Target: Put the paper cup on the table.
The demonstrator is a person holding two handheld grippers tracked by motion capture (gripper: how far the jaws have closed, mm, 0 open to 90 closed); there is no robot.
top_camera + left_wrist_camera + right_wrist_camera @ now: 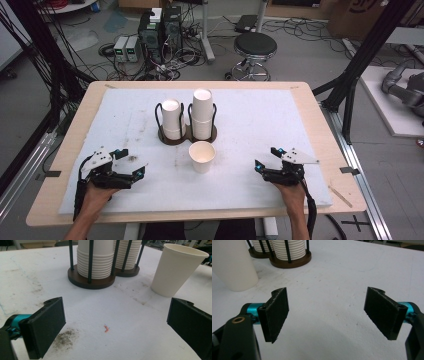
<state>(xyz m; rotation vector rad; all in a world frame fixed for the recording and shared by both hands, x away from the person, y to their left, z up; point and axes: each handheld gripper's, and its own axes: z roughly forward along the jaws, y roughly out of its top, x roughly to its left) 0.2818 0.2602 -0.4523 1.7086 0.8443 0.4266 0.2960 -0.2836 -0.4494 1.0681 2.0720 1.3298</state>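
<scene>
Loose paper cup (202,156) seen at 12 o'clock of table centre; judged light, crushable, best gripped gently at rim. Left gripper (131,163) and right gripper (266,157) jaws spread, nothing held.

Single white paper cup (202,156): upright, mouth open upward, empty, standing alone on the white mat of the counter, just in front of the dark wire-post cup holder (187,134) with two stacks of nested cups (202,114).

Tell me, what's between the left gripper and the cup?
Nothing but bare white mat, with a dark smudge and a tiny orange scrap, seen in the left gripper view. The left gripper and cup stand apart.
</scene>
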